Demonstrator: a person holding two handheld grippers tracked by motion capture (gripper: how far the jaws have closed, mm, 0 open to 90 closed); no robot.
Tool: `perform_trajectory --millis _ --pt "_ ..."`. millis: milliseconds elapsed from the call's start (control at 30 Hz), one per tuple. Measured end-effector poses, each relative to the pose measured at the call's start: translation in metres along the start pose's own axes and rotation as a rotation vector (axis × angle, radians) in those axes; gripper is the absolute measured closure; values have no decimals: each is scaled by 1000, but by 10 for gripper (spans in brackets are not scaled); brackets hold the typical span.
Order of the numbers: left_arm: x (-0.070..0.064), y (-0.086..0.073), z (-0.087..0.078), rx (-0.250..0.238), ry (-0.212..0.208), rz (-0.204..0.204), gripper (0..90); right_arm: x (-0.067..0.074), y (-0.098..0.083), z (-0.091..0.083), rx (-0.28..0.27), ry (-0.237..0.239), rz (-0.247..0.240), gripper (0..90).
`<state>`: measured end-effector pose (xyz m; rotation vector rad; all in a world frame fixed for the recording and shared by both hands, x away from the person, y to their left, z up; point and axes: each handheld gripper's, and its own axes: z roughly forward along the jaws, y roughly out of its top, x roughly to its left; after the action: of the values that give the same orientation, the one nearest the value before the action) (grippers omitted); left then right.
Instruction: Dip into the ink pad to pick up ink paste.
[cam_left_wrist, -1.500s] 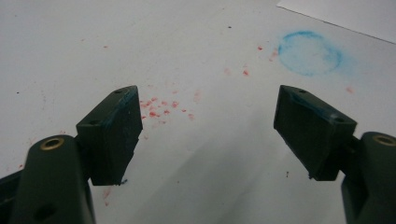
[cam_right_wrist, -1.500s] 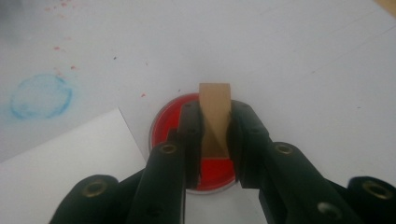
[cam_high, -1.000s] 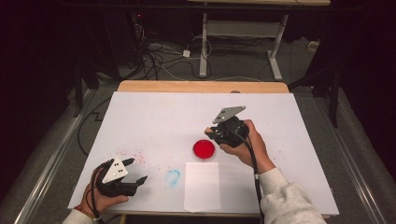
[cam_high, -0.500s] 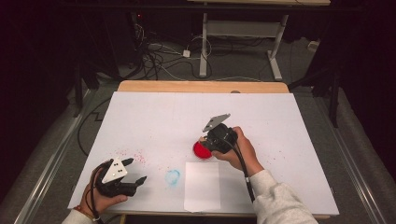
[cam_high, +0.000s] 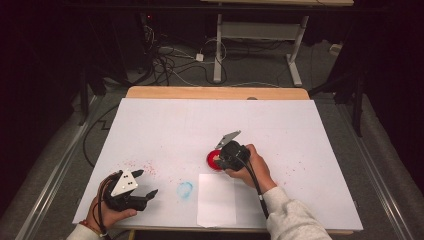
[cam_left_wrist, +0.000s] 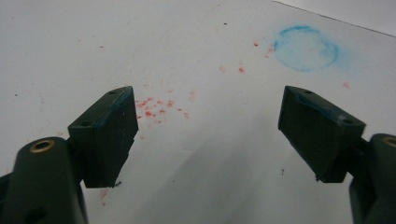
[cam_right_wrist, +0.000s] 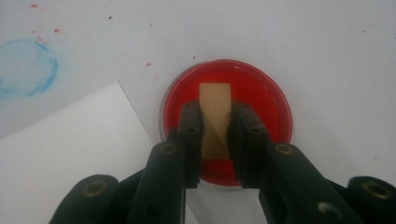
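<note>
I have the right gripper (cam_right_wrist: 215, 135) clamped on a tan wooden block (cam_right_wrist: 215, 119), a stamp by my reading. Its jaws stand close together with the block pinched between them, and it points down over the red ink dish (cam_right_wrist: 227, 122). The block's far end reaches into the middle of the dish. Whether its face touches the red surface, I cannot tell. The grip sits on the block's two sides, which in my judgement leaves the lower face free to take colour.

In the high view the dish (cam_high: 212, 159) lies right of the table's centre, just beyond the far right corner of the white paper sheet (cam_high: 216, 200). I judge the sheet is placed near the table's front edge so an inked face can go to it with little travel.

My left gripper (cam_left_wrist: 205, 135) rests low at the near left, jaws apart with nothing between them. I take it to be parked clear of the work.

A blue ring stain (cam_left_wrist: 306, 48) and red speckles (cam_left_wrist: 152, 108) mark the white table cover (cam_high: 165, 125).

No brand, label or legible writing appears on any item.
</note>
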<state>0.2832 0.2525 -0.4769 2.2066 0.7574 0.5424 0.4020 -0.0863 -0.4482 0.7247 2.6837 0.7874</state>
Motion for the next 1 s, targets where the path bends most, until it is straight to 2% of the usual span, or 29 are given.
perform_trajectory --millis 133,333,400,533,633,767,1000 --pt "-1 0 0 1 1 4 192 2 -1 1 -2 -12 -14 761" --pt "-1 1 0 2 -3 8 192 -1 -5 1 -24 3 27 761" --pt "-2 1 0 0 -1 8 192 1 -5 1 -26 -10 11 762" --pt "-1 1 0 -2 1 3 192 3 -7 2 -40 -18 15 762" --pt "-2 1 0 -1 -2 5 193 3 -11 2 -61 -13 46 762" --pt "-3 2 0 2 -4 7 193 3 -13 2 -76 -12 54 762" --pt "-3 2 0 -1 -9 3 193 1 -11 2 -63 0 52 762"
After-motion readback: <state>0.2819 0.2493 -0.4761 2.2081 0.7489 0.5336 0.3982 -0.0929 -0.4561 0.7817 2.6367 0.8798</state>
